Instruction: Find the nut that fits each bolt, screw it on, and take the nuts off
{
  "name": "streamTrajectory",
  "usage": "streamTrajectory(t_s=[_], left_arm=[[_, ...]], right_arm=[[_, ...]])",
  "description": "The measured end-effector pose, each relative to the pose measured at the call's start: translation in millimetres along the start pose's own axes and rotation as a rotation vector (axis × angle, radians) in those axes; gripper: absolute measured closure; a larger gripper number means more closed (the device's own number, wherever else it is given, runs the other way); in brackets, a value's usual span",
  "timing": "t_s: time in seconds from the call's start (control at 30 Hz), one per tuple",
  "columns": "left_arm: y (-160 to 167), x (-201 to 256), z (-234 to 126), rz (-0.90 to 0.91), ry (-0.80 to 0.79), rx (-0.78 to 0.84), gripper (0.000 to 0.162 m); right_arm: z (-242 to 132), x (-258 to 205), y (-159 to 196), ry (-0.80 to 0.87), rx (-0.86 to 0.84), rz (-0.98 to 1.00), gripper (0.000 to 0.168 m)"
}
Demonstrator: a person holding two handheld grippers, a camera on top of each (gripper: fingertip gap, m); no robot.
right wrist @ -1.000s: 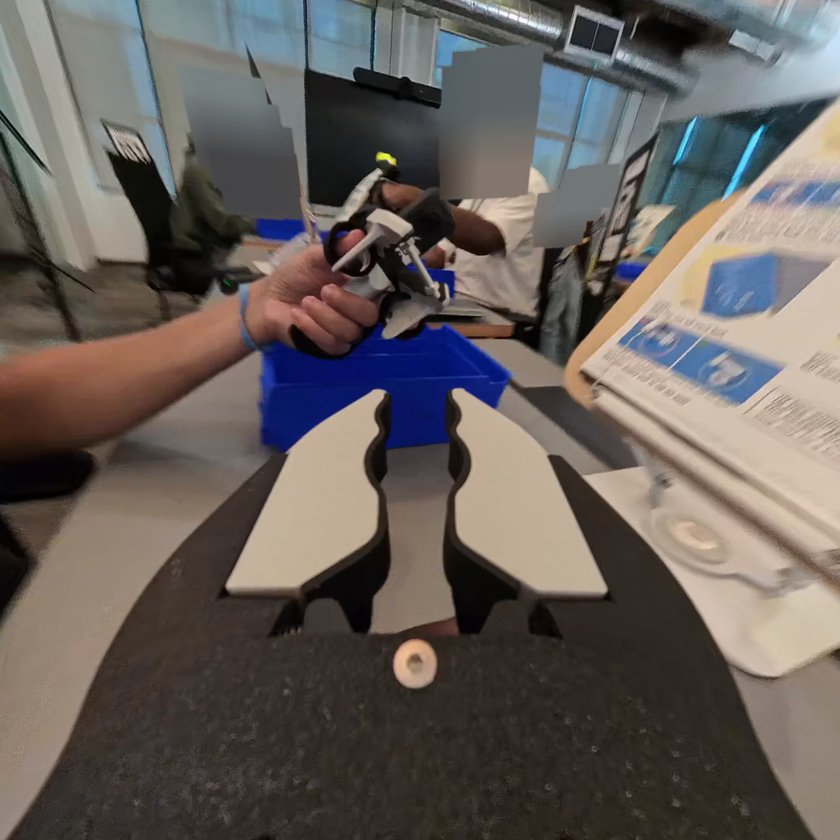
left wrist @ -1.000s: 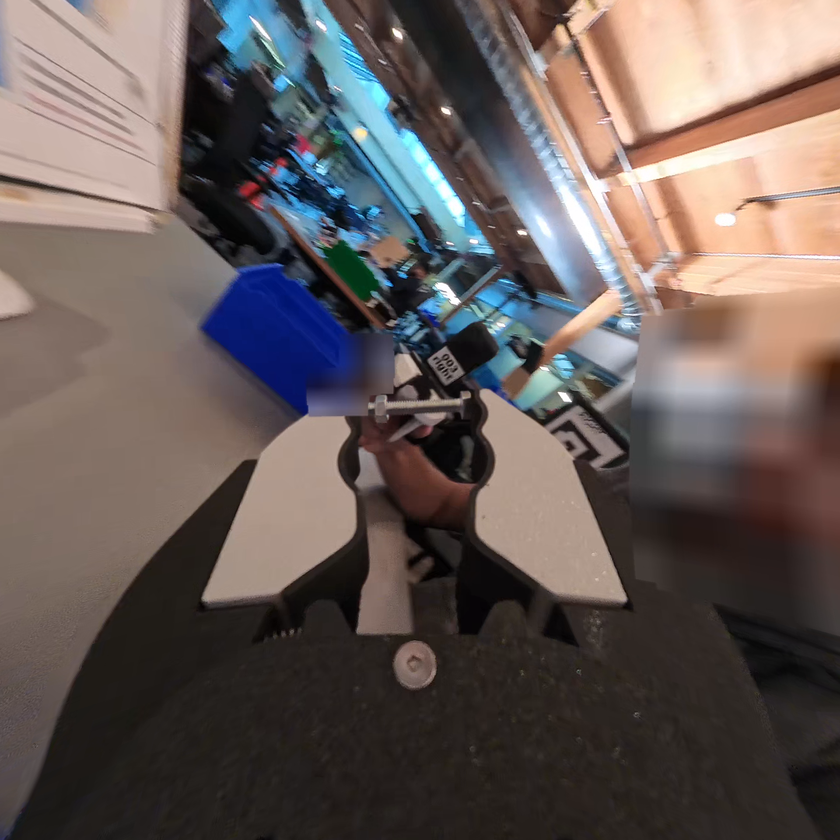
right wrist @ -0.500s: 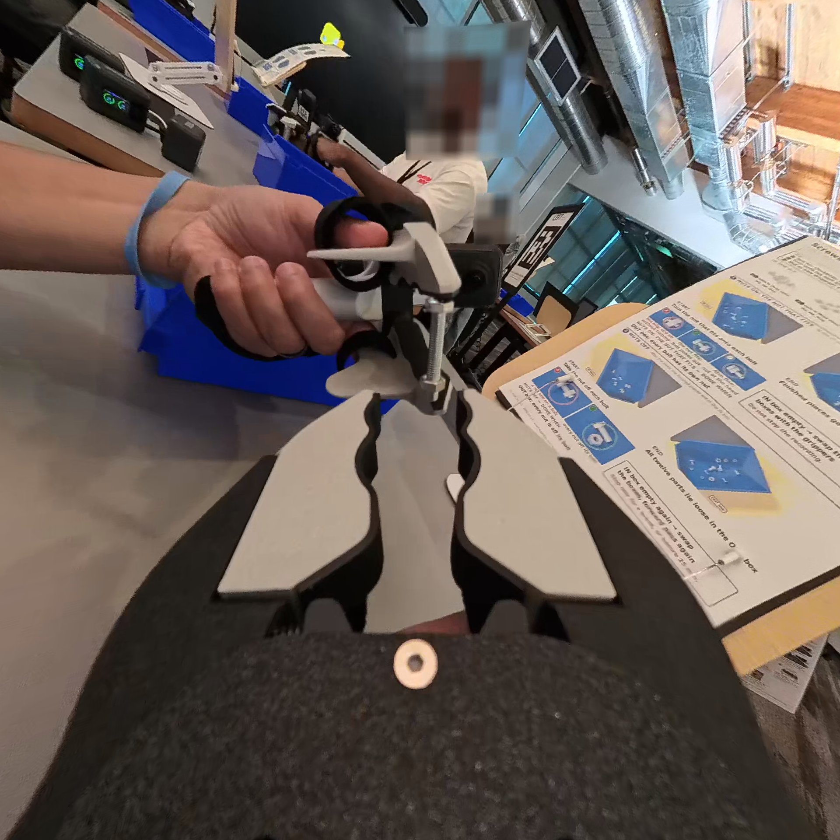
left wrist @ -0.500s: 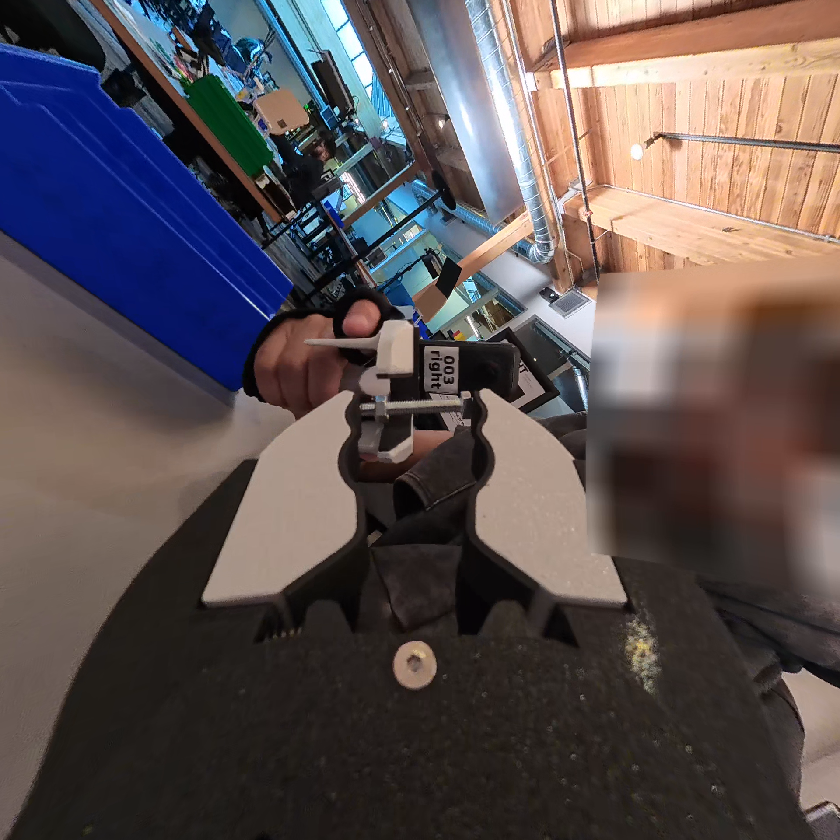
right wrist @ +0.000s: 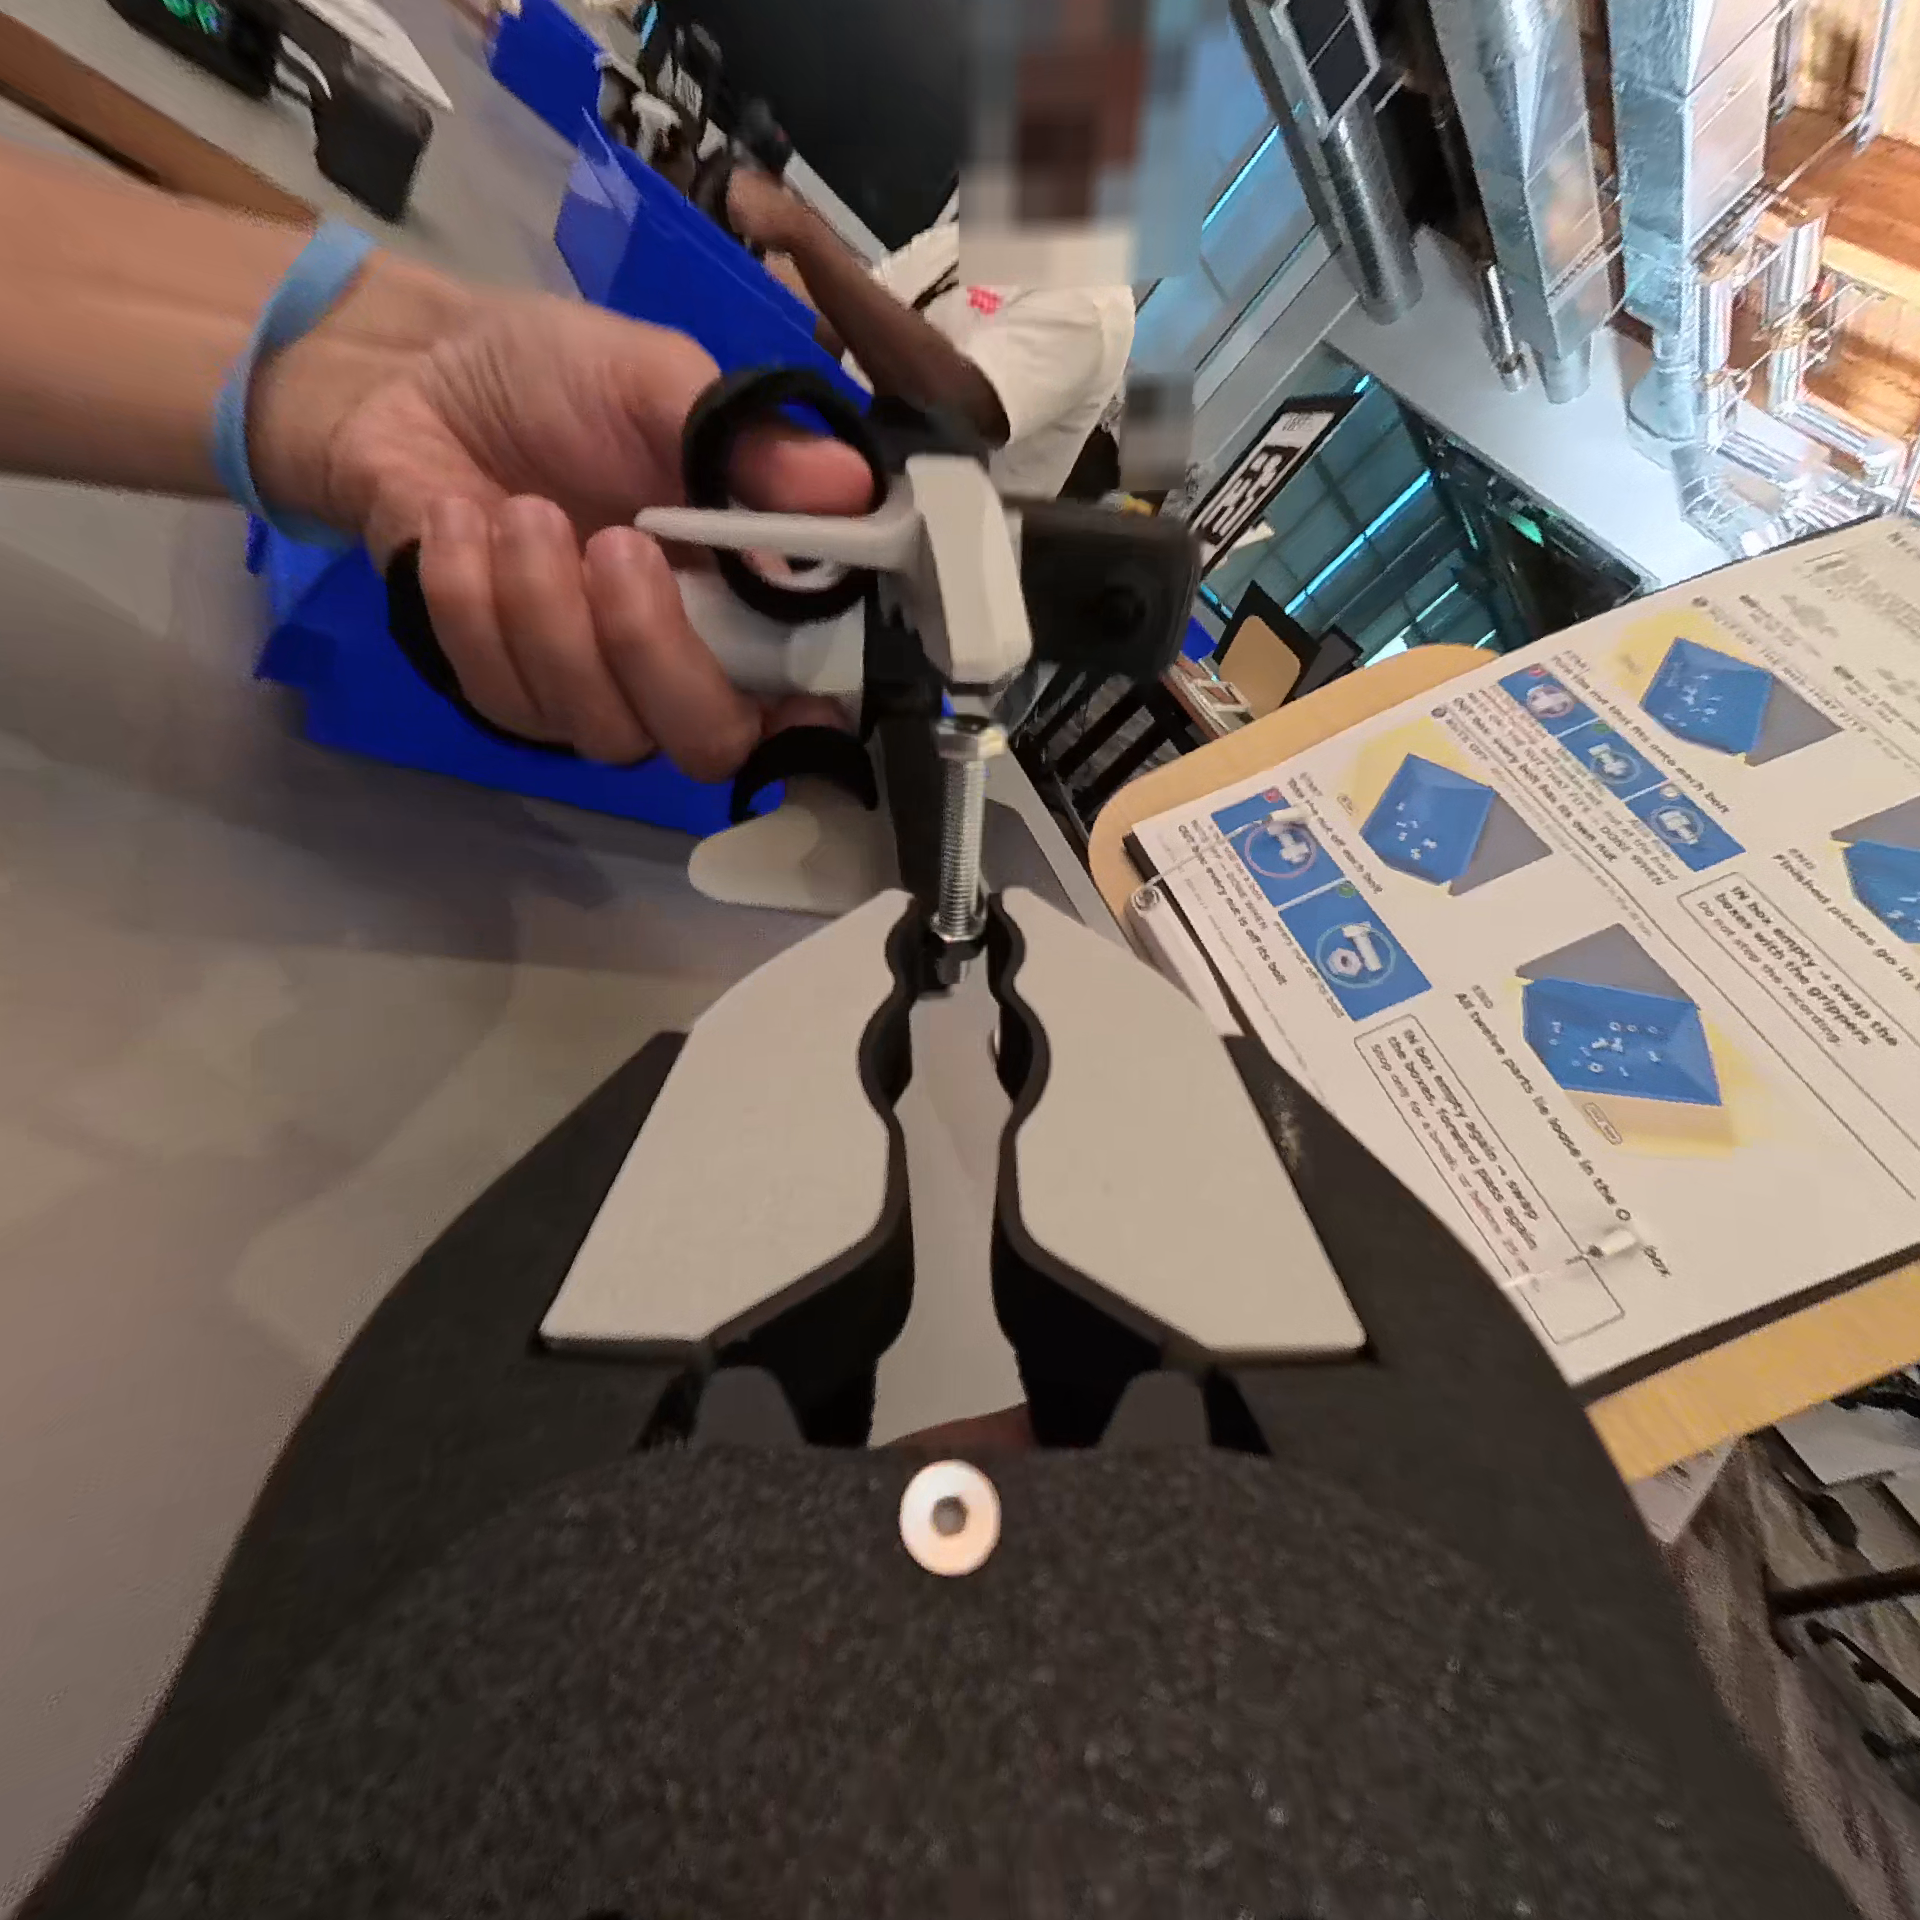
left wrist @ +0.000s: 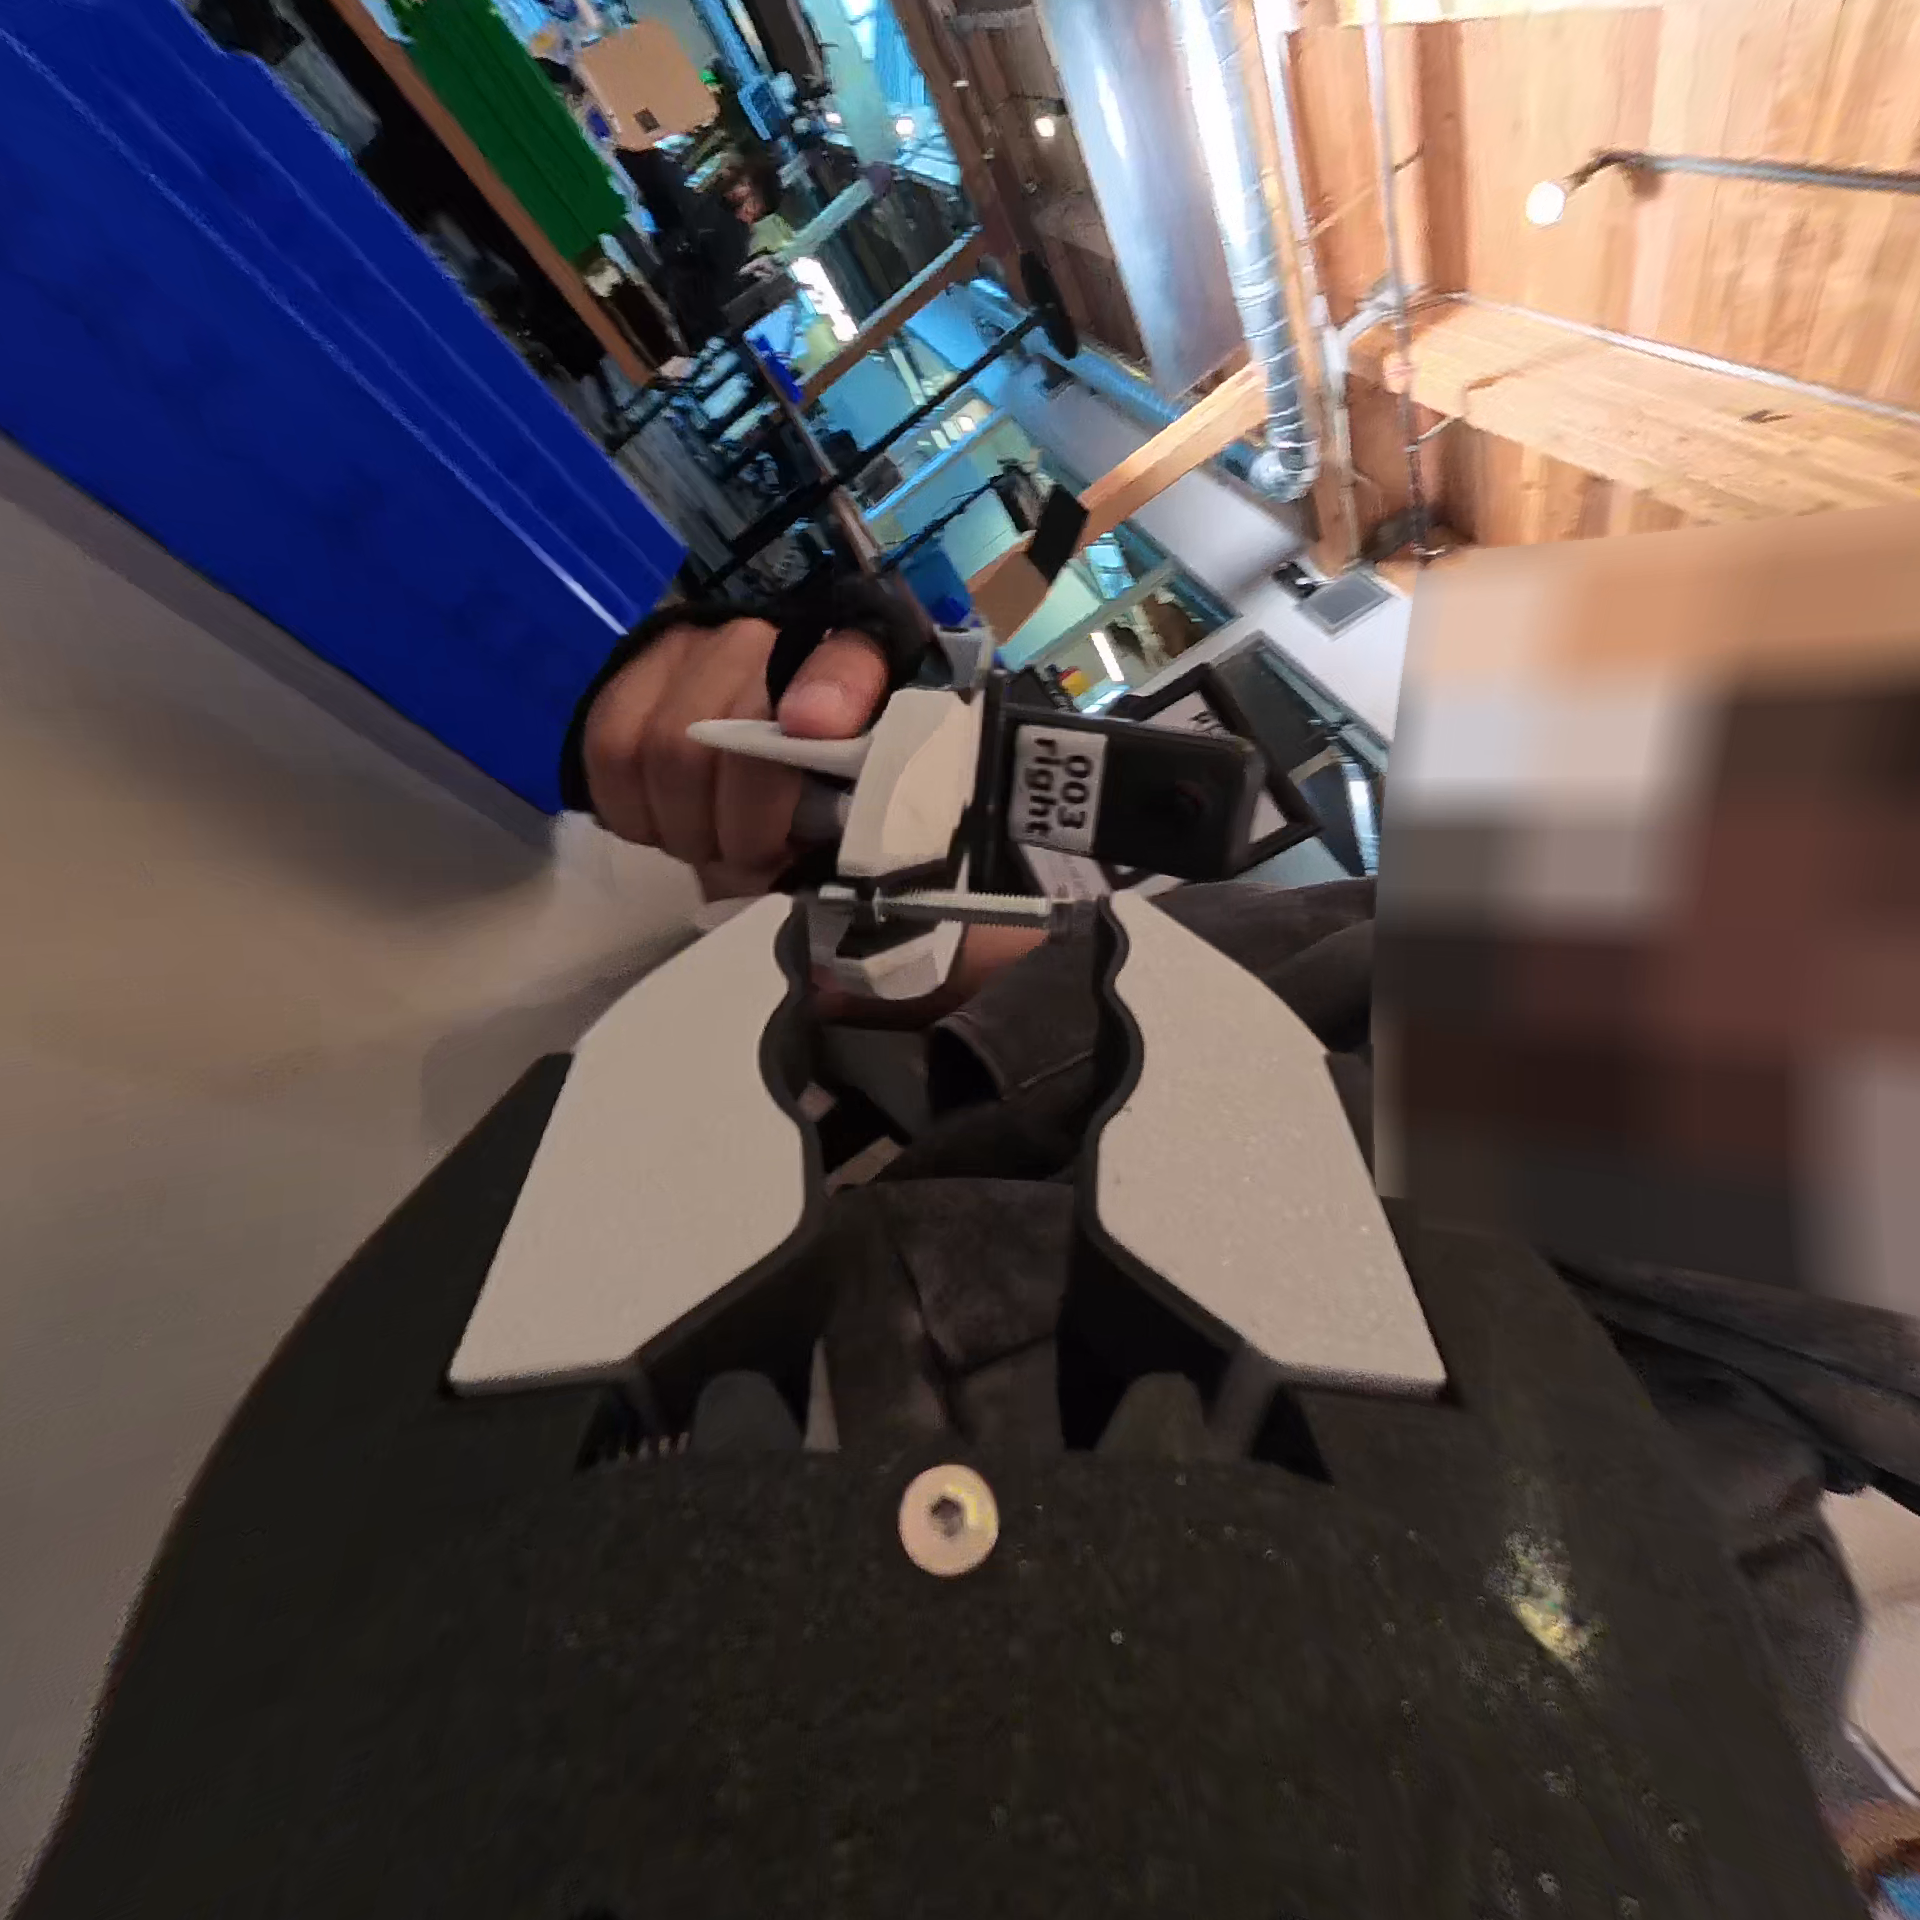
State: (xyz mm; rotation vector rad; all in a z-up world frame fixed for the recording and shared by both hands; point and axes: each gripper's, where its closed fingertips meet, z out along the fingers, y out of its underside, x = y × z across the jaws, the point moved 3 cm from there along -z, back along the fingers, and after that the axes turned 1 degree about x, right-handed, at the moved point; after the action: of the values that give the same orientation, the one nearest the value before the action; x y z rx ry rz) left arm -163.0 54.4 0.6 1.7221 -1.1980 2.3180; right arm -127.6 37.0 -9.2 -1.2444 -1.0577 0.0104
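A silver bolt (left wrist: 966, 909) lies crosswise between the fingertips of my left gripper (left wrist: 945, 914), which is shut on it end to end and holds it in the air above the table. In the right wrist view the bolt (right wrist: 961, 821) stands upright, its head under the left gripper's upper finger (right wrist: 966, 613). A nut (right wrist: 951, 940) sits on its lower threaded end. My right gripper (right wrist: 951, 930) has its fingertips shut around that nut. In the left wrist view the right gripper (left wrist: 883, 914) straddles the bolt's left end, where the nut (left wrist: 878, 909) sits.
A blue bin (left wrist: 260, 364) stands on the grey table (left wrist: 208, 987) behind the grippers; it also shows in the right wrist view (right wrist: 343, 665). An instruction sheet on a wooden board (right wrist: 1558, 935) leans at the right. Another person sits at a far table.
The two grippers have come together. The right gripper has moved up to the bolt's threaded end and closed on the nut. The left gripper has kept hold of the bolt.
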Motion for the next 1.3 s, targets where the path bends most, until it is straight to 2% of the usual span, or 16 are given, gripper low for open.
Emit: streamTrajectory(t_s=[0.03, 0.17, 0.27, 0.37, 0.53, 0.8, 0.97, 1.07, 1.17, 1.23, 1.3], left_arm=[[-3, -3, -3, 0.031, -0.064, 0.011, 0.110], [-13, -14, -19, 0.241, -0.380, 0.021, 0.107], [-14, -18, -27, 0.461, -0.631, -0.044, 0.108], [-5, -12, -22, 0.594, -0.677, -0.145, 0.117], [8, -14, -12, 0.754, -0.750, -0.277, 0.118], [13, -14, -8, 0.912, -0.821, -0.353, 0.151], [13, -11, -10, 0.906, -0.799, -0.356, 0.151], [8, 2, -10, 0.874, -0.690, -0.262, 0.151], [2, 31, -10, 0.866, -0.485, -0.120, 0.151], [-4, 53, -10, 0.870, -0.358, -0.012, 0.151], [-9, 71, -11, 0.871, -0.257, 0.082, 0.151]], right_arm=[[0, 2, 4, 0.002, -0.026, -0.010, 0.157], [5, 9, 21, 0.043, -0.156, -0.050, 0.157], [9, 11, 36, 0.061, -0.267, -0.064, 0.157], [12, 7, 40, 0.049, -0.298, -0.075, 0.157], [14, -6, 34, -0.053, -0.263, 0.008, 0.157], [15, -13, 33, -0.102, -0.254, 0.019, 0.157], [13, -11, 30, -0.099, -0.209, 0.031, 0.157], [5, -9, 16, -0.137, -0.079, 0.105, 0.154], [-7, -10, -6, -0.344, 0.066, 0.419, 0.131], [-10, 3, -14, -0.369, 0.161, 0.601, 0.126], [-11, 4, -19, -0.485, 0.227, 0.826, 0.123]])
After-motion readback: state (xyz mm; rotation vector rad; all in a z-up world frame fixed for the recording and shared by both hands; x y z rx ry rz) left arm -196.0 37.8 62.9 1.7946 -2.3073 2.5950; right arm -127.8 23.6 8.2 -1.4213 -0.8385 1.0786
